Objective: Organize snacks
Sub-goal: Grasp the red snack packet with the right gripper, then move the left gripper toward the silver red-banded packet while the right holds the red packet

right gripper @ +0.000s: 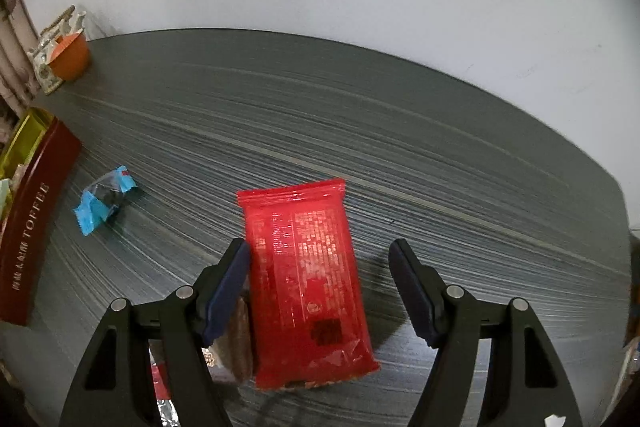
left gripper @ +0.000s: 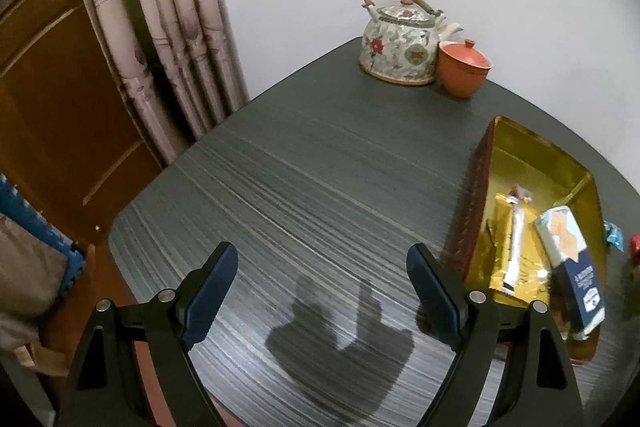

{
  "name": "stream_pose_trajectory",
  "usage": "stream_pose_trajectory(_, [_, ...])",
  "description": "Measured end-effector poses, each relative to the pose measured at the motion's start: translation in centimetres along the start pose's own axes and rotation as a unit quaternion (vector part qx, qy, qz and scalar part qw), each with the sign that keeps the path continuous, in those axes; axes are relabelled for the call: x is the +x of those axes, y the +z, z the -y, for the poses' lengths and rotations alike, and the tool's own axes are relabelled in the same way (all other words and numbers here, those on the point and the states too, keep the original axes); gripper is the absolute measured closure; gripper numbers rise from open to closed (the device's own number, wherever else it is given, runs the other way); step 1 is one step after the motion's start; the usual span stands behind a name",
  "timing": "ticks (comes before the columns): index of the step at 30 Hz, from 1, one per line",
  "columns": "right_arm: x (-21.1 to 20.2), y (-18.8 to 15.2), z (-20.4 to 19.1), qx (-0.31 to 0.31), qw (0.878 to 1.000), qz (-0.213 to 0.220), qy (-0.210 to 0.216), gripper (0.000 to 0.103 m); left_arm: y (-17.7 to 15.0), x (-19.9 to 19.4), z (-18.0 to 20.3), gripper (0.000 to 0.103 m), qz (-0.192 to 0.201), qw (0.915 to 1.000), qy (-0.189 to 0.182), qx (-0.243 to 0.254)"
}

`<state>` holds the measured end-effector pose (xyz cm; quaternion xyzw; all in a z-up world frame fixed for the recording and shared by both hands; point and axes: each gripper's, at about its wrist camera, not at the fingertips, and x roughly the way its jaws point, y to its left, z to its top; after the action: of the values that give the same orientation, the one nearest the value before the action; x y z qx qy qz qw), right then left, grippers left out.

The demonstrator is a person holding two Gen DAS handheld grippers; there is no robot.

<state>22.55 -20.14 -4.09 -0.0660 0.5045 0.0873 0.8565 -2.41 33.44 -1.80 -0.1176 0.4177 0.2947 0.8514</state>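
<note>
red snack packet [right gripper: 308,283] lies between the right gripper's [right gripper: 320,291] spread fingers, ready for clamping; left gripper [left gripper: 322,291] gapes empty beside the toffee tin [left gripper: 472,203].

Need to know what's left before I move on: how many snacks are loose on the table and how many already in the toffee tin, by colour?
Loose on the table:
Red packet: 1
Blue-wrapped candy: 1
Brown snack, partly hidden: 1
In the toffee tin:
Gold packet: 1
Blue-and-white pack: 1
Total visible: 5
</note>
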Motion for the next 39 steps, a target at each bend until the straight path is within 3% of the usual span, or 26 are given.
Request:
stream_pose_trajectory(6, [-0.1, -1.5, 1.8, 0.027, 0.999, 0.018, 0.013, 0.040, -0.3, 0.6, 0.3, 0.017, -0.008, 0.9999, 0.008, 0.008])
stream_pose_trajectory(8, [-0.6, -2.3, 2.3, 0.040, 0.999, 0.027, 0.008, 0.053, -0.4, 0.4, 0.6, 0.017, -0.002, 0.9998, 0.011, 0.015])
stream_pose_trajectory(16, [-2.6, -6.9, 4.0, 0.062, 0.996, 0.053, -0.034, 0.052, -0.7, -1.0, 2.9, 0.017, 0.016, 0.9987, -0.007, 0.047])
stream_pose_trajectory(22, [-4.0, -9.2, 4.0, 0.056, 0.996, 0.059, -0.044, 0.049, -1.5, -3.7, 6.9, 0.017, 0.028, 0.9945, -0.039, 0.094])
stream_pose_trajectory(31, [-3.9, -10.4, 4.3, 0.057, 0.994, 0.077, -0.049, 0.053, -4.0, -7.4, 15.8, 0.017, -0.001, 0.9793, -0.120, 0.163])
stream_pose_trajectory(39, [-4.2, -11.8, 4.2, 0.075, 0.991, 0.086, -0.065, 0.053, -6.3, -8.0, 23.4, 0.017, -0.032, 0.9622, -0.167, 0.213])
